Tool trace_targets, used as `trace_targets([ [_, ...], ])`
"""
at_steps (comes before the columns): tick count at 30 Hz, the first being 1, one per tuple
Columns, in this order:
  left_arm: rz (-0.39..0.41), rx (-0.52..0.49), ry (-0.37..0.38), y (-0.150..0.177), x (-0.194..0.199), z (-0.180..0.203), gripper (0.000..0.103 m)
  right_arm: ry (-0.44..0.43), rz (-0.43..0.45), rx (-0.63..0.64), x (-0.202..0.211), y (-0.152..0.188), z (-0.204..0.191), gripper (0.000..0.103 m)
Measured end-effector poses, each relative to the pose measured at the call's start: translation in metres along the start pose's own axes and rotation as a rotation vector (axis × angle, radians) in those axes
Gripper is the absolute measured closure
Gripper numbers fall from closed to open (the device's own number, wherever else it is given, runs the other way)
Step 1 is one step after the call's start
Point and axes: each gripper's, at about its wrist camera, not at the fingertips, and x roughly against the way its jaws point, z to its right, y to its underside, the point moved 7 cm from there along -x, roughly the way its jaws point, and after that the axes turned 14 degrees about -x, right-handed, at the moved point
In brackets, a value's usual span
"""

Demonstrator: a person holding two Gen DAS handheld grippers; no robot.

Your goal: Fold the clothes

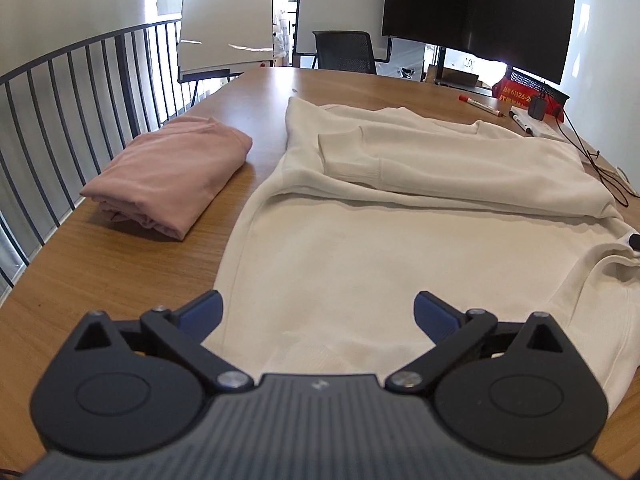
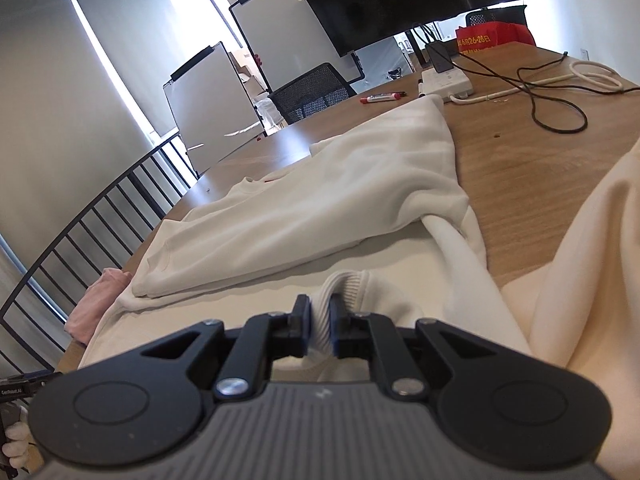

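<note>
My left gripper [image 1: 316, 312] hangs wide apart over the cream sweatshirt [image 1: 360, 248] on the wooden table [image 1: 120, 264], while my right gripper [image 2: 319, 316] pinches its ribbed cuff [image 2: 340, 286].

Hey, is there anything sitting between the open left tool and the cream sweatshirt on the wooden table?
Nothing visible. The left tool hangs open directly over the cream sweatshirt's lower body, with only bare fabric ahead of its fingers. The folded pink garment lies off to the left on the wooden table, clear of the path.
</note>
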Motion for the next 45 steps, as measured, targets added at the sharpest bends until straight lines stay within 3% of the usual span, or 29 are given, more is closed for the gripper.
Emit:
trace_targets([
  [5,0.048,-0.01,0.03,0.004,0.003,-0.017,0.001,-0.017,0.032,0.013,0.007,-0.002,-0.001,0.087],
  [8,0.07,0.049,0.091,0.007,0.008,-0.038,0.001,-0.015,0.079,0.046,0.016,-0.004,-0.003,0.083],
  [10,0.083,0.107,0.108,0.012,0.012,-0.057,0.002,0.006,0.128,0.076,0.022,-0.006,-0.004,0.074],
  [12,0.096,0.136,0.12,0.016,0.018,-0.072,0.003,0.025,0.167,0.11,0.029,-0.009,-0.004,0.074],
  [14,0.111,0.119,0.163,0.018,0.024,-0.078,0.013,0.011,0.188,0.136,0.035,-0.013,-0.005,0.073],
  [16,0.117,0.066,0.235,0.021,0.03,-0.072,0.018,-0.008,0.205,0.198,0.043,-0.014,-0.009,0.066],
  [18,0.119,0.03,0.296,0.025,0.033,-0.063,0.022,-0.008,0.21,0.354,0.049,-0.01,-0.018,0.054],
  [20,0.092,-0.002,0.358,0.032,0.032,-0.051,0.033,0.019,0.189,0.574,0.051,0.0,-0.027,0.052],
  [22,0.058,-0.058,0.382,0.038,0.027,-0.036,0.036,0.072,0.168,0.719,0.045,0.007,-0.031,0.052],
  [27,0.013,-0.176,0.364,0.051,0.016,-0.011,0.038,0.128,0.04,0.863,0.019,0.019,-0.037,0.052],
  [28,0.017,-0.193,0.352,0.051,0.016,-0.009,0.048,0.143,0.023,0.874,0.014,0.02,-0.039,0.052],
  [29,0.021,-0.21,0.34,0.052,0.016,-0.006,0.065,0.157,0.004,0.885,0.009,0.021,-0.04,0.052],
  [30,0.025,-0.227,0.328,0.052,0.016,-0.004,0.072,0.171,-0.012,0.897,0.005,0.024,-0.042,0.052],
  [33,0.042,-0.22,0.309,0.055,0.023,-0.006,0.086,0.198,-0.03,0.901,-0.003,0.029,-0.047,0.053],
  [34,0.054,-0.221,0.29,0.055,0.026,-0.007,0.088,0.201,-0.03,0.906,-0.003,0.031,-0.049,0.062],
  [35,0.07,-0.212,0.272,0.054,0.03,-0.009,0.089,0.21,-0.021,0.912,-0.001,0.033,-0.052,0.073],
  [36,0.088,-0.202,0.254,0.053,0.034,-0.01,0.09,0.205,0.005,0.912,0.004,0.034,-0.056,0.091],
  [39,0.143,-0.168,0.198,0.049,0.046,-0.015,0.092,0.185,0.096,0.899,0.026,0.037,-0.072,0.094],
  [45,0.265,-0.104,0.046,0.031,0.074,-0.03,0.093,0.128,0.329,0.736,0.109,0.019,-0.104,0.095],
])
